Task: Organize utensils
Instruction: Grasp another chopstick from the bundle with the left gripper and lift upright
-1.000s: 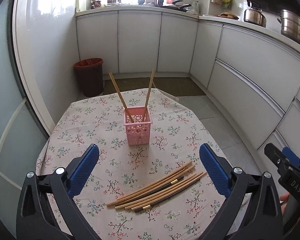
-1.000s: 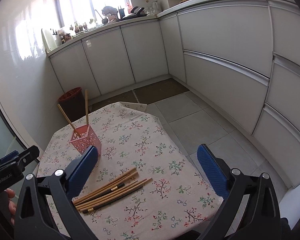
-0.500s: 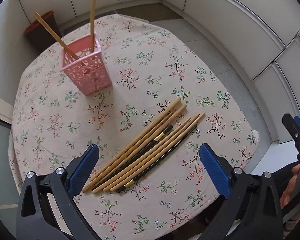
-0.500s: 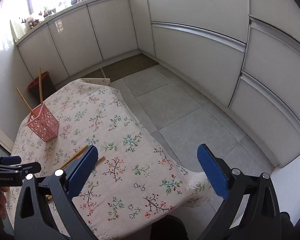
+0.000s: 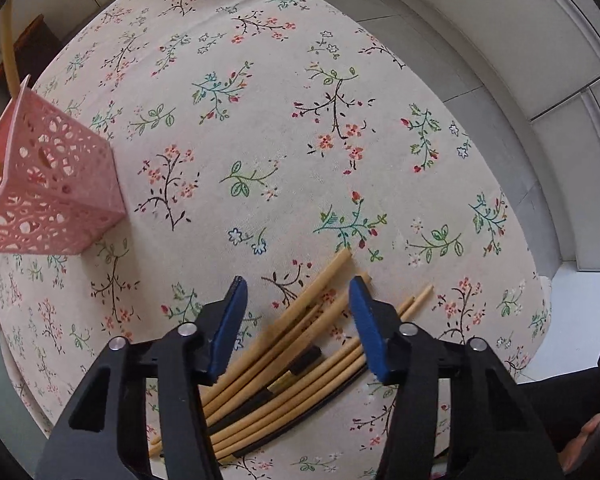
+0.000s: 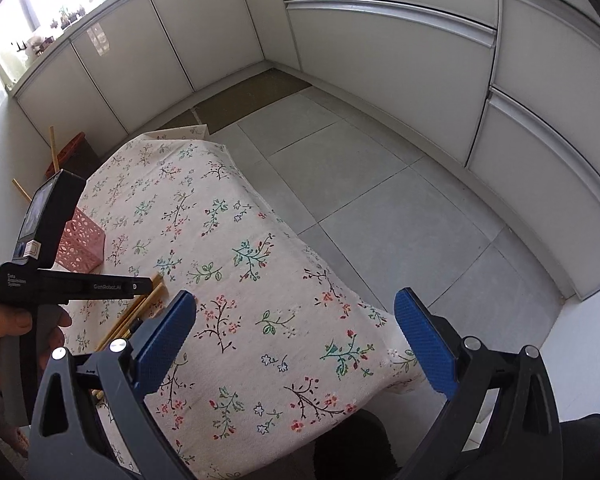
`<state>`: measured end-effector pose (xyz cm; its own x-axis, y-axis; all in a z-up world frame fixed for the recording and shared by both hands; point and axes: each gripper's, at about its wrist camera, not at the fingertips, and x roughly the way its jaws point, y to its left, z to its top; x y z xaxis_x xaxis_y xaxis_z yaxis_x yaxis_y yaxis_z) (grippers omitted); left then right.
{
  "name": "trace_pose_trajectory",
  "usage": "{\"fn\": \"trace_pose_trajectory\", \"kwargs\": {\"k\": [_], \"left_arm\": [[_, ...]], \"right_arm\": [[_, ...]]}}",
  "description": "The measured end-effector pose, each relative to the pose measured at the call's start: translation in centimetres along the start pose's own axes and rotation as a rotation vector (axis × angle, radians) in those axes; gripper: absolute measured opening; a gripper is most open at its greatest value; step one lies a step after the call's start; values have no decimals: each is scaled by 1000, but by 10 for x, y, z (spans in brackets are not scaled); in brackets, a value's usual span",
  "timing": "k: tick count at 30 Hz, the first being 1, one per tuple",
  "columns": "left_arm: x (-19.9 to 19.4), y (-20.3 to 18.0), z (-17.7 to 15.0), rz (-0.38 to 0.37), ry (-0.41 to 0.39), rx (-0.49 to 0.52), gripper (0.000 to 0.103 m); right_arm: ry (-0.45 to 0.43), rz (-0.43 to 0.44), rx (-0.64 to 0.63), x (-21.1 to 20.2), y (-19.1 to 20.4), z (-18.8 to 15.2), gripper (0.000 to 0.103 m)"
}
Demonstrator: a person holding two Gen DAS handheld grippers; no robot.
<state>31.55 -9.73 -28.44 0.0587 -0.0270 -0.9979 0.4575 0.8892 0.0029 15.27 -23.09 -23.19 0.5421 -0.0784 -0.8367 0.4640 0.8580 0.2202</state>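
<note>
A bundle of bamboo and dark chopsticks (image 5: 300,344) lies on the floral tablecloth (image 5: 300,140). My left gripper (image 5: 296,320) is low over the bundle, its jaws partly closed and straddling several sticks without gripping them. A pink perforated holder (image 5: 48,196) with two chopsticks (image 5: 8,48) in it stands at the left. In the right wrist view my right gripper (image 6: 296,340) is wide open and empty over the table's near right corner; the holder (image 6: 80,240) and the chopstick ends (image 6: 140,308) show at the left behind the left gripper's body (image 6: 48,240).
The table's edge (image 6: 340,280) drops to a grey tiled floor (image 6: 380,168). White cabinets (image 6: 380,40) line the far walls. A red bin (image 6: 76,148) stands past the table's far end.
My left gripper has dropped down onto the chopstick bundle and its jaws have narrowed around it. My right gripper has swung slightly and stays open.
</note>
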Motion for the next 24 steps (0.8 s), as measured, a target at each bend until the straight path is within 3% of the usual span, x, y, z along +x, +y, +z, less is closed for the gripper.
{"fn": "trace_pose_trajectory", "kwargs": {"k": [6,8,12,16,19,24], "left_arm": [[13,-4,0,18,24,57,30],[11,-1,-3,24,1,57,19],[5,11,-17,47,-54,52,15],[-20,35,-44,22,-135,-3,13],[-43,56,-70,10,-188,-45,12],[-80,87,-105,-19,-264,-139,7]], "right_arm": [[54,16,17,13,5,0,96],[77,29,29,18,10,1,96],[133,51,52,36,28,5,96],[204,40,87,62,45,5,95],[266,29,121,84,61,8,87],[347,52,141,112,93,10,58]]}}
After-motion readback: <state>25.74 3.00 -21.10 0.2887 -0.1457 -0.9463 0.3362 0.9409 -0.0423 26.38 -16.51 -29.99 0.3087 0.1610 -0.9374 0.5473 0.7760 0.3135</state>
